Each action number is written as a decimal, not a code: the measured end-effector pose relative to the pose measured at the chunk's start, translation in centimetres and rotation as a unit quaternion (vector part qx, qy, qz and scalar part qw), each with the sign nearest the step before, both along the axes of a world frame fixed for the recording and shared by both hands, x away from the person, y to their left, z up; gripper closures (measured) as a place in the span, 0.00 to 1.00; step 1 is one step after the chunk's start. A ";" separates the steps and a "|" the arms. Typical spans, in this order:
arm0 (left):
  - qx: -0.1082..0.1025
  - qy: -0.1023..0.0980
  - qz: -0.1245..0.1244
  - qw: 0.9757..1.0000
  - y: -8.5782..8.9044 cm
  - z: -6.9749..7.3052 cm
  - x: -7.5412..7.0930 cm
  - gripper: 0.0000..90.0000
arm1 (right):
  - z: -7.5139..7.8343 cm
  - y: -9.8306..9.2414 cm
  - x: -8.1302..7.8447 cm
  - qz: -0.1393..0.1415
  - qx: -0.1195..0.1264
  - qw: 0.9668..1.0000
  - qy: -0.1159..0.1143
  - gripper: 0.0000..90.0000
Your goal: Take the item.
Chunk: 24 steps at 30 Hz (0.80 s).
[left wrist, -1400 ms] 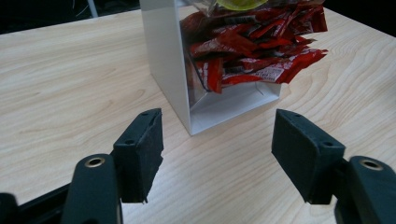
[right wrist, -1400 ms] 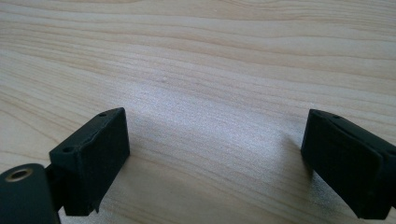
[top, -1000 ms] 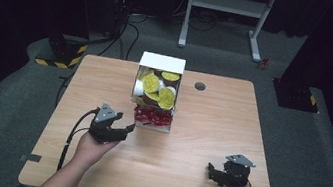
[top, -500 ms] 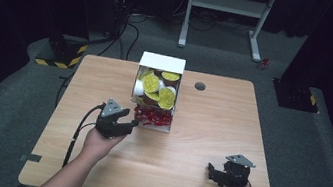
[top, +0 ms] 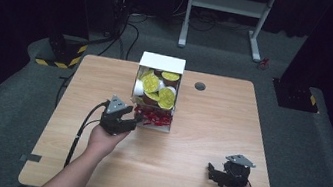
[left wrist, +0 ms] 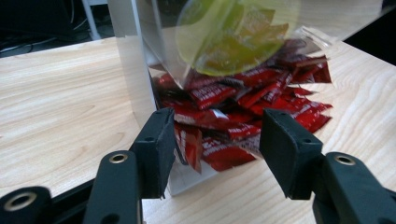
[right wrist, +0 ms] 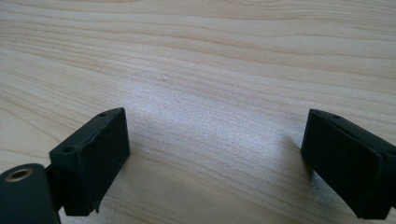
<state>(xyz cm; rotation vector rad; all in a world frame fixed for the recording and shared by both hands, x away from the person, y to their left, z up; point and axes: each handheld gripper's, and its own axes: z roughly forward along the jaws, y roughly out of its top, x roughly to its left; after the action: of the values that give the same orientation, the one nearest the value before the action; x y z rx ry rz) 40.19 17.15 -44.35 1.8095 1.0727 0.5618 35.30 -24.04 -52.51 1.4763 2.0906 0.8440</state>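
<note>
Red sachets [left wrist: 219, 140], frame centre of my left gripper view, spill from the clear dispenser box [top: 156, 92]. My left gripper [left wrist: 215, 140] has just been closing, jaws straddling one sachet, pads not yet pressing. Risk: the left jaw catches the box wall, dragging it. My right gripper [right wrist: 215, 158] rests open on the table [top: 209, 130], lower right of the high view.

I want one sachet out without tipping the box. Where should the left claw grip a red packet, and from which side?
Grip a loose end of a red packet at the open lower front of the clear box, coming in level along the table. The packets spill outward there, and the left claw, jaws just closing, straddles them.
</note>
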 end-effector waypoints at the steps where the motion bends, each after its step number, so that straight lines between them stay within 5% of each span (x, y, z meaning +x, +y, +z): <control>1: -0.003 0.000 0.004 1.000 -0.1 0.0 0.2 0.52 | 0.0 0.0 0.0 0.001 0.000 1.000 0.000 0.09; 13: -0.003 0.004 0.005 1.000 -0.3 -0.6 0.6 0.64 | 0.0 0.0 0.0 0.001 0.000 1.000 0.000 0.09; 24: 0.009 -0.012 0.008 1.000 -0.3 -1.0 0.1 0.74 | 0.0 0.0 0.0 0.001 0.000 1.000 0.000 0.09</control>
<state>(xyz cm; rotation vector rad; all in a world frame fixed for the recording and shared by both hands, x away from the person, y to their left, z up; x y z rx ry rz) 40.34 16.82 -45.32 1.8072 1.0707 0.6042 35.30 -24.04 -52.51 1.4755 2.0914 0.8453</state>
